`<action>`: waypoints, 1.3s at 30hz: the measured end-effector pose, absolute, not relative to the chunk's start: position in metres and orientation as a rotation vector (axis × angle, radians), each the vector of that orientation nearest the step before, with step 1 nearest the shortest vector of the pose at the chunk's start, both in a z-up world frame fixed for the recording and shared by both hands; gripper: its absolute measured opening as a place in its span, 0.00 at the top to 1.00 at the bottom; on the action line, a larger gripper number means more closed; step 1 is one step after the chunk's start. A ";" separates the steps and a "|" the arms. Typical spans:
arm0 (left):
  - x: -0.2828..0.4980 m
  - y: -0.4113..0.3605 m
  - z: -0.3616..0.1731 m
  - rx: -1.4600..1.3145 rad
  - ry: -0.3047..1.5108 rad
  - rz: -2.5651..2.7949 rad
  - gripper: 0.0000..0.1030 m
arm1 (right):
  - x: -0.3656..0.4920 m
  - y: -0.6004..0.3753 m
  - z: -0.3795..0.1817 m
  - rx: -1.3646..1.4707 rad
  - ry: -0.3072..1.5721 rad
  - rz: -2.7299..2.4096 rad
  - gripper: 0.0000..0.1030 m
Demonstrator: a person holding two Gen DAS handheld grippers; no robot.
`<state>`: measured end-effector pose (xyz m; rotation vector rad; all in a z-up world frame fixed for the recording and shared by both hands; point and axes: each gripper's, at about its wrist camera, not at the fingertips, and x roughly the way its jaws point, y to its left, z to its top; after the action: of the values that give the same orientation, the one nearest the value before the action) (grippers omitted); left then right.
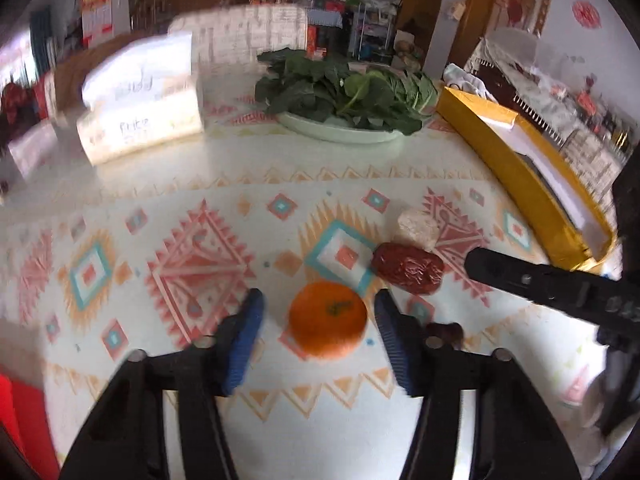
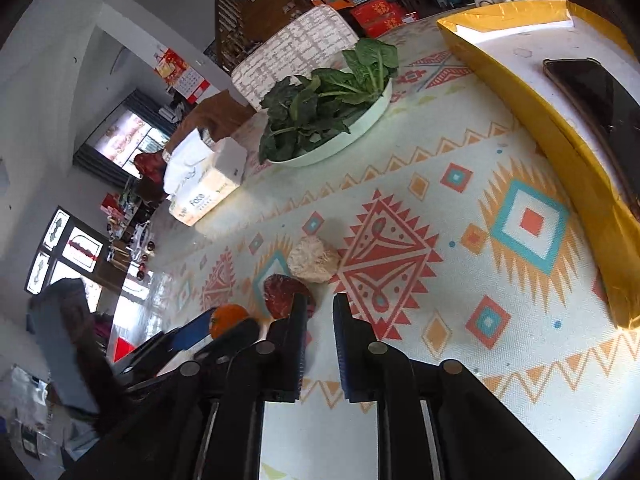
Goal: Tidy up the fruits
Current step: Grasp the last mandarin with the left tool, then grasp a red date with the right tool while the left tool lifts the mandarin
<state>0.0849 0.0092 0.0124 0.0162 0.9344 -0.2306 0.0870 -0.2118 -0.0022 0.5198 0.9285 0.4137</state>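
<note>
An orange tangerine sits on the patterned tablecloth between the blue pads of my open left gripper, not touched. Beyond it lie a wrapped red date and a pale crumbly block. The right gripper's black finger enters from the right, near the date. In the right wrist view my right gripper is nearly closed and empty, just in front of the date and the pale block; the tangerine shows at the left beside the left gripper's fingers.
A yellow shallow box lies at the right; in the right wrist view it holds a dark phone. A white dish of leafy greens and a tissue pack stand at the back.
</note>
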 end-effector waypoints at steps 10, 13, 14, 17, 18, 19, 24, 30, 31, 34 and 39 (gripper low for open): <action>0.034 0.036 0.028 -0.050 0.909 -0.257 0.66 | 0.080 -0.195 0.005 0.450 0.879 0.471 0.56; 0.008 0.055 0.034 -0.124 0.892 -0.258 0.66 | 0.077 -0.191 0.003 0.421 0.888 0.461 0.56; -0.001 0.061 0.036 -0.155 0.884 -0.257 0.66 | 0.076 -0.190 0.002 0.414 0.891 0.457 0.56; -0.028 0.083 0.041 -0.250 0.856 -0.248 0.66 | 0.072 -0.188 0.002 0.395 0.894 0.446 0.56; -0.034 0.089 0.042 -0.270 0.849 -0.247 0.66 | 0.071 -0.187 0.003 0.387 0.892 0.435 0.56; -0.041 0.094 0.043 -0.284 0.840 -0.245 0.66 | 0.070 -0.187 0.006 0.390 0.888 0.429 0.56; -0.075 0.122 0.054 -0.323 0.785 -0.216 0.66 | 0.074 -0.175 0.025 0.347 0.868 0.435 0.56; -0.090 0.143 0.053 -0.352 0.772 -0.199 0.66 | 0.092 -0.142 0.025 0.167 0.932 0.424 0.56; -0.091 0.144 0.052 -0.350 0.774 -0.196 0.66 | 0.094 -0.137 0.023 0.133 0.932 0.408 0.56; -0.090 0.145 0.045 -0.353 0.792 -0.194 0.66 | 0.099 -0.127 0.016 0.046 0.956 0.373 0.56; -0.090 0.143 0.038 -0.354 0.805 -0.202 0.66 | 0.108 -0.120 0.005 -0.025 0.963 0.331 0.56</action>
<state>-0.0904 0.1433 0.0381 -0.3535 0.8052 -0.2017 0.1083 -0.1199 0.0052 -0.0247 0.9633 0.3310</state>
